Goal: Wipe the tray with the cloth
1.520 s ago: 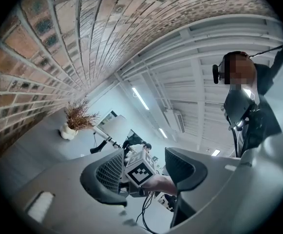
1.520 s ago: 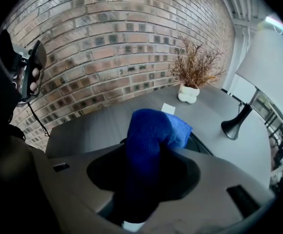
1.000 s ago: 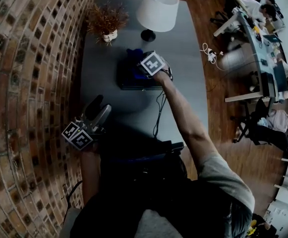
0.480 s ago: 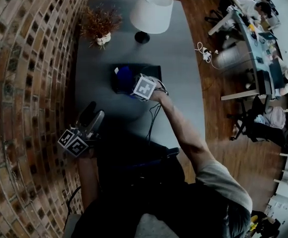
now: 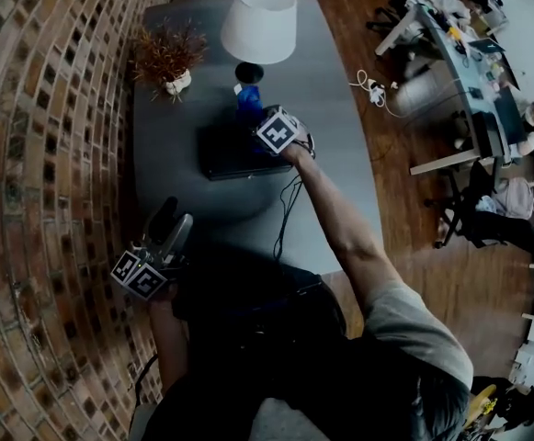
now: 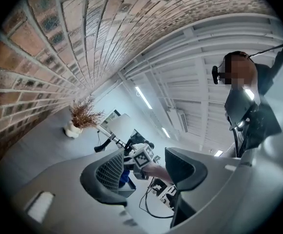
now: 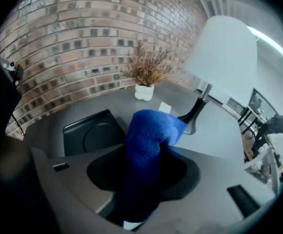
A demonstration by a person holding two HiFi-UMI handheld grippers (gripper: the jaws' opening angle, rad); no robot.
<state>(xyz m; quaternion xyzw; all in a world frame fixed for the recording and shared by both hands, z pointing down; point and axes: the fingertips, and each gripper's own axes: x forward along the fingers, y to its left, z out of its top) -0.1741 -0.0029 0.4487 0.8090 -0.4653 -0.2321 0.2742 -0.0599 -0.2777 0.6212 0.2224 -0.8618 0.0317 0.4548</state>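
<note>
**Blue cloth (image 7: 148, 140) clamped, just off the tray (image 5: 230, 154)**

My right gripper (image 7: 143, 172) has its jaws closed on the cloth, which bunches up between them (a pretty thick wad). It's sitting just past the tray's far edge, near the lamp (image 5: 259, 21) base. My left gripper (image 6: 143, 167) is partly open with nothing in it, at the table (image 5: 340, 154) corner by the wall.

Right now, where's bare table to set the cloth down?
Bare: the table right of the tray and lamp, and the strip between tray and left gripper, left of the cable. Crowded: far end, plant beside lamp.
</note>
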